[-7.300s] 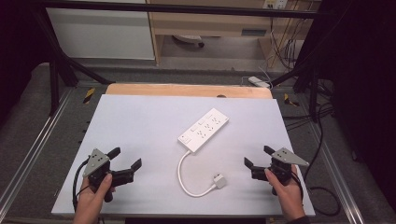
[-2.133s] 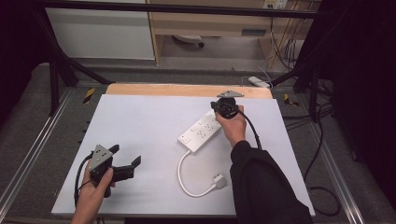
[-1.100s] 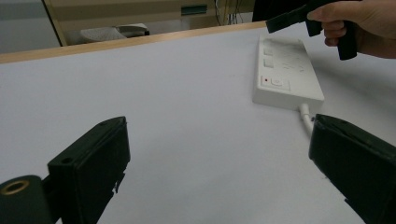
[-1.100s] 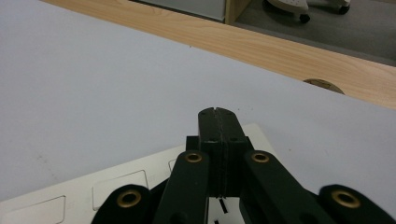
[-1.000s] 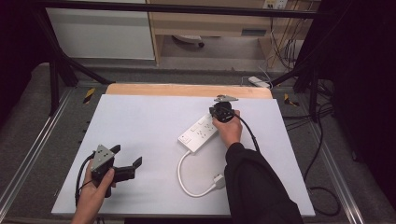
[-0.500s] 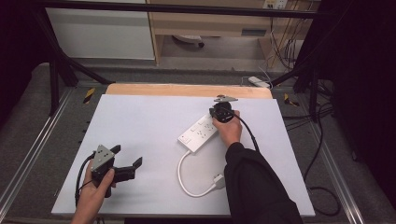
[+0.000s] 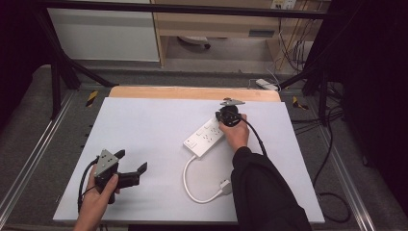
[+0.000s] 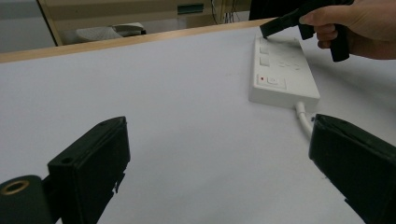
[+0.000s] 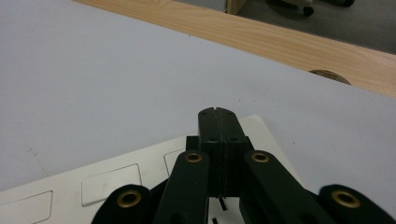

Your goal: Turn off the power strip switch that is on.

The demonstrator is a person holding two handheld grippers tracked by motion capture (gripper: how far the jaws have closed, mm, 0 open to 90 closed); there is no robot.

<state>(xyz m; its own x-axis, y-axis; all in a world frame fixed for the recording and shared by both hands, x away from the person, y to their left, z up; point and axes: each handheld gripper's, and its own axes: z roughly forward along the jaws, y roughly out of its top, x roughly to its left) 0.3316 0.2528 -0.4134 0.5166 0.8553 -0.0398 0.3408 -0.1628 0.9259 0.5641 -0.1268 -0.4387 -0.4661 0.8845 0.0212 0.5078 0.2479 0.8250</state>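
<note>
A white power strip [image 7: 204, 137] lies slantwise at the middle of the white tabletop [image 7: 144, 120]. Its cord [image 7: 190, 185] loops forward to a white plug [image 7: 225, 186]. My right gripper [image 7: 221, 115] is over the strip's far end, jaws pressed shut with nothing between them; in its own view the closed tips [image 9: 218, 113] hover above the strip's sockets [image 9: 112, 186]. My left gripper [image 7: 132, 161] rests at the front left, jaws wide open and empty. In the left gripper view [image 8: 219, 163] the strip [image 8: 280, 77] and the right gripper [image 8: 285, 21] lie ahead to the right.
A wooden strip [image 7: 192, 93] runs along the table's far edge. Metal rails [image 7: 29, 159] flank the table. Beyond it on the floor are another power strip [image 7: 267, 84] and cables [image 7: 332, 144] at the right.
Since the earliest frame my right gripper has travelled from the front right to the strip's far end and shut. Over the last second nothing has visibly moved. The left gripper stays put.
</note>
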